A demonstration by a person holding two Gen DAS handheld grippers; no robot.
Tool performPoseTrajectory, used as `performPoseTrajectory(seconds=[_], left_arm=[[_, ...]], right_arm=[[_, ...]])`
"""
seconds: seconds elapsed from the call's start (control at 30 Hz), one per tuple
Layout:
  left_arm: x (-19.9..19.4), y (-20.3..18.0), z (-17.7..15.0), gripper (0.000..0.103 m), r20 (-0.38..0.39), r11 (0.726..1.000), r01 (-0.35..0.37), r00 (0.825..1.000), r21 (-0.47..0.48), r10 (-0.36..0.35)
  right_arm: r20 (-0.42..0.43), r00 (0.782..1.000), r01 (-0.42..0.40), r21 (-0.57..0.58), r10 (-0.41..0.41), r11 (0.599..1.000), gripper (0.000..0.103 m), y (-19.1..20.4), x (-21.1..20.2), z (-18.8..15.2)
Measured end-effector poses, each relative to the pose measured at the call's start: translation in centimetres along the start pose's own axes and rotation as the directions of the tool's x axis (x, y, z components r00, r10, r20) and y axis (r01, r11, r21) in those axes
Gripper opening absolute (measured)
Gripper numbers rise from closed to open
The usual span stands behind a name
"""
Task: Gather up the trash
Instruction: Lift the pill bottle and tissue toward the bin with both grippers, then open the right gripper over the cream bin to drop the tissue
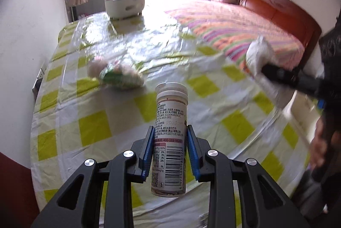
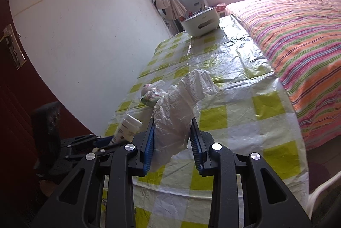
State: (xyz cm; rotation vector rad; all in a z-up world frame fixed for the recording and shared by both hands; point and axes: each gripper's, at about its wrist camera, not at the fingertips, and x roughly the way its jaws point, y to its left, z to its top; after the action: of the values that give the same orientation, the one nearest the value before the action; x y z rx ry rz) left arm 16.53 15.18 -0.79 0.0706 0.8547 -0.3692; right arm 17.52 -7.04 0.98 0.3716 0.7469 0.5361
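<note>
My left gripper [image 1: 169, 132] is shut on a white pill bottle [image 1: 170, 121] with a printed label and barcode, held upright above the checked tablecloth. The same bottle [image 2: 127, 128] shows at the lower left of the right wrist view, in the left gripper. My right gripper [image 2: 173, 123] is shut on a crumpled white tissue wad [image 2: 183, 104], lifted over the table. That wad [image 1: 259, 55] appears at the right of the left wrist view. A green and white snack wrapper [image 1: 117, 74] lies on the cloth further back, also visible as the wrapper [image 2: 152, 96] behind the tissue.
A white bin [image 1: 124, 4] with coloured bits in it stands at the table's far end near the window. The plastic-covered yellow checked table [image 1: 96, 128] runs along a white wall. A bed with a striped cover [image 2: 298, 36] lies along the right side.
</note>
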Motion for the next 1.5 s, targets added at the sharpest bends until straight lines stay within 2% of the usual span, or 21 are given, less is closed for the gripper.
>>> performPoseTrajectory(seconds=[0.07, 0.13, 0.23, 0.43, 0.53, 0.73, 0.97, 1.17, 1.5], left_arm=[[-0.7, -1.4, 0.5, 0.029, 0.046, 0.999, 0.018, 0.999, -0.031, -0.017], [-1.0, -2.6, 0.9, 0.029, 0.076, 0.996, 0.066, 0.995, -0.052, -0.062], [-1.2, -4.7, 1.4, 0.029, 0.113, 0.991, 0.122, 0.987, -0.052, -0.116], [-0.8, -7.9, 2.4, 0.029, 0.114, 0.983, 0.186, 0.976, -0.009, -0.184], [-0.8, -9.0, 2.7, 0.028, 0.113, 0.977, 0.211, 0.971, 0.009, -0.211], [-1.1, -11.2, 2.7, 0.028, 0.120, 0.969, 0.242, 0.962, 0.040, -0.245], [-1.5, -14.3, 2.2, 0.028, 0.115, 0.956, 0.277, 0.951, 0.101, -0.288], [-1.2, -17.5, 1.7, 0.028, 0.086, 0.937, 0.312, 0.941, 0.154, -0.328], [-0.6, -21.9, 1.6, 0.028, 0.049, 0.904, 0.361, 0.923, 0.230, -0.381]], right_arm=[[0.010, 1.000, 0.006, 0.010, -0.006, 1.000, 0.031, -0.6, -0.7, -0.1], [0.015, 1.000, 0.011, 0.018, -0.012, 1.000, 0.031, -1.0, -1.2, -0.2], [0.043, 0.998, 0.053, 0.014, -0.053, 0.999, 0.031, -1.9, -2.6, -0.5], [0.085, 0.990, 0.114, 0.022, -0.116, 0.993, 0.031, -3.4, -5.0, -1.5], [0.112, 0.978, 0.174, 0.018, -0.174, 0.985, 0.031, -4.4, -6.8, -2.3], [0.137, 0.963, 0.221, 0.084, -0.231, 0.972, 0.031, -7.0, -9.4, -4.0], [0.188, 0.927, 0.304, 0.128, -0.324, 0.944, 0.031, -8.4, -12.9, -5.7], [0.224, 0.887, 0.366, 0.191, -0.404, 0.911, 0.031, -10.2, -15.8, -7.2], [0.236, 0.849, 0.408, 0.277, -0.473, 0.870, 0.031, -12.5, -18.2, -8.6]])
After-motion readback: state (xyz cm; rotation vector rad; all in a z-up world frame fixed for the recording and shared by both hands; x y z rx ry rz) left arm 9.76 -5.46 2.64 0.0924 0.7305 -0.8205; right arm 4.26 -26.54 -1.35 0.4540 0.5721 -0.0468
